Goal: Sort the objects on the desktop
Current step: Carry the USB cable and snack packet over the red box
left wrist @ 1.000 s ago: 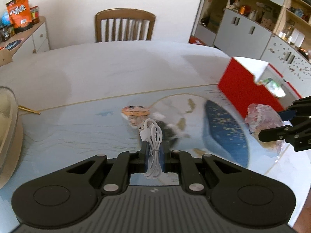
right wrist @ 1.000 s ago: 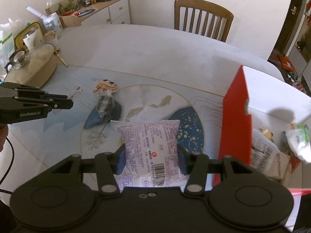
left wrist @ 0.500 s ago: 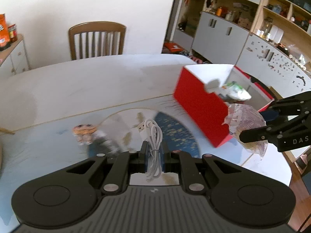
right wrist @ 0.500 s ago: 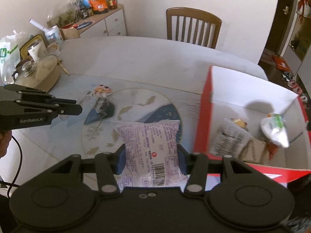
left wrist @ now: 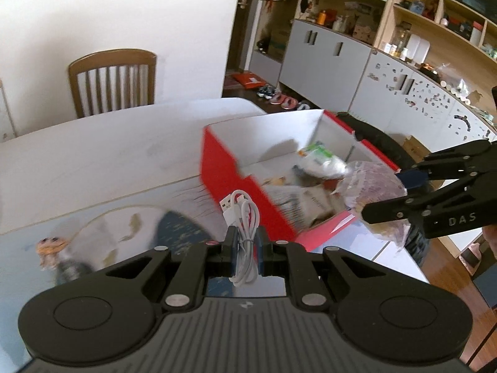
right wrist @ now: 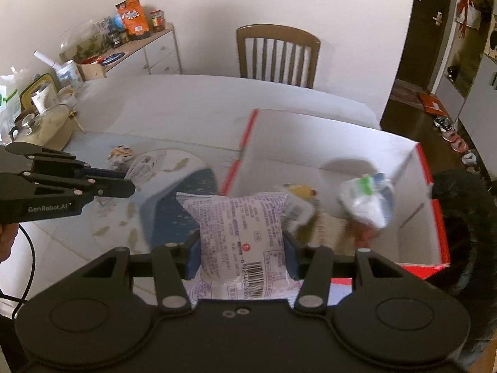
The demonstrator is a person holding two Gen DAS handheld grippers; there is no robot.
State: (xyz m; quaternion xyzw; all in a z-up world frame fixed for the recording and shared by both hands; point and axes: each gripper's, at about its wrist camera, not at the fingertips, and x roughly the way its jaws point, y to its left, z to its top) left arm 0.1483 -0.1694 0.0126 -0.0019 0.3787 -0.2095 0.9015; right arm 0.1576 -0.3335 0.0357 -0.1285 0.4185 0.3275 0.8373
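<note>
White-topped desk (right wrist: 192, 105) noted, red cardboard box (left wrist: 217, 168) on it. Left tool (left wrist: 245, 242), marked "GenRobot.AI", clenched on upright coiled white USB cable (left wrist: 243, 217); right tool (right wrist: 242, 248), marked "DAS", clenched on purple-printed barcoded snack packet (right wrist: 242, 227).

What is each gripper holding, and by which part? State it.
Left gripper: coiled white USB cable, pinched at the bundle's middle. Right gripper: purple-printed snack packet, clamped across its lower sides.

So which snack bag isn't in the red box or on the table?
The purple-printed packet, pinched in the right gripper; the other packets lie in the red box.
</note>
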